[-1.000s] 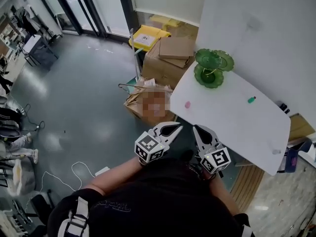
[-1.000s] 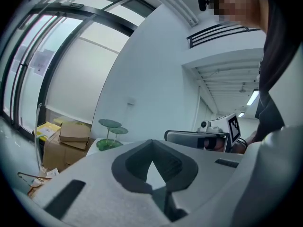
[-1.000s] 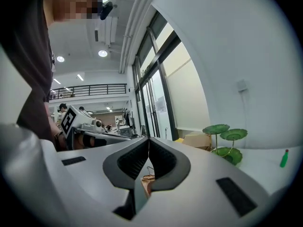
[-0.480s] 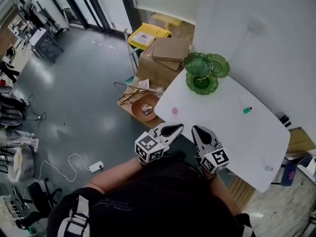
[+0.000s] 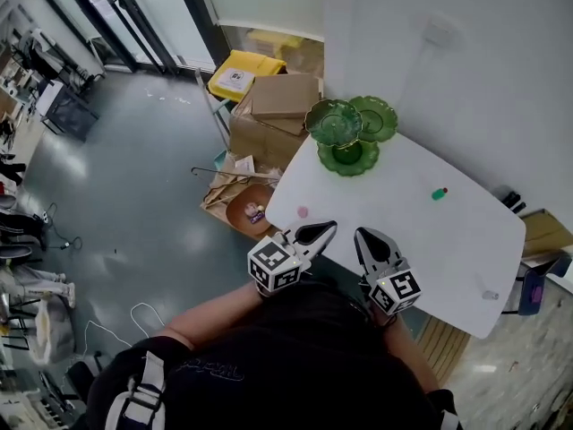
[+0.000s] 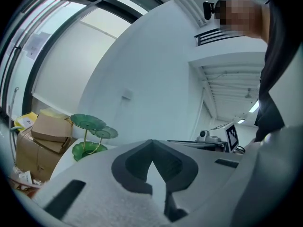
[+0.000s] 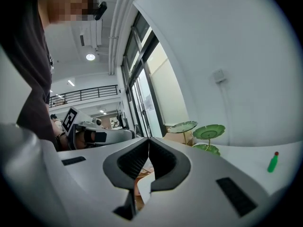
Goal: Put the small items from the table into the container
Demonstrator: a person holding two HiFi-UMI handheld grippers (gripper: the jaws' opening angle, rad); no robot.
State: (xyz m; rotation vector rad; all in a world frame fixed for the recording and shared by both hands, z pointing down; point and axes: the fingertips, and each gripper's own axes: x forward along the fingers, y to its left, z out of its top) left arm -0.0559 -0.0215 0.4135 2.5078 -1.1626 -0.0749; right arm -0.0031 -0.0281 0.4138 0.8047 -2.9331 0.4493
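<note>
Your head view: the green tiered dish (image 5: 347,155) stands at the table's (image 5: 403,240) far corner, while a pink item (image 5: 303,211) and a green item (image 5: 439,193) lie well apart on it. Left gripper view: your left claw (image 6: 151,143) is pressed together, empty. Right gripper view: your right claw (image 7: 148,141) likewise.

Pink item (image 5: 303,211): a speck near the table's (image 5: 421,240) left edge; too small to tell what it is.
Green item (image 5: 439,193): tiny from the head; the right gripper view gives a bottle shape with a red top, no finer detail.
Clear item (image 5: 489,295): faint, near the table's right end; kind cannot be told.
Bowl (image 5: 246,210): on the floor, its right side hidden by the table; contents too small.
Table's near edge: hidden behind the left gripper (image 5: 331,227), the right gripper (image 5: 361,233) and the person's torso (image 5: 286,365).
Hands: hidden behind the grippers.
</note>
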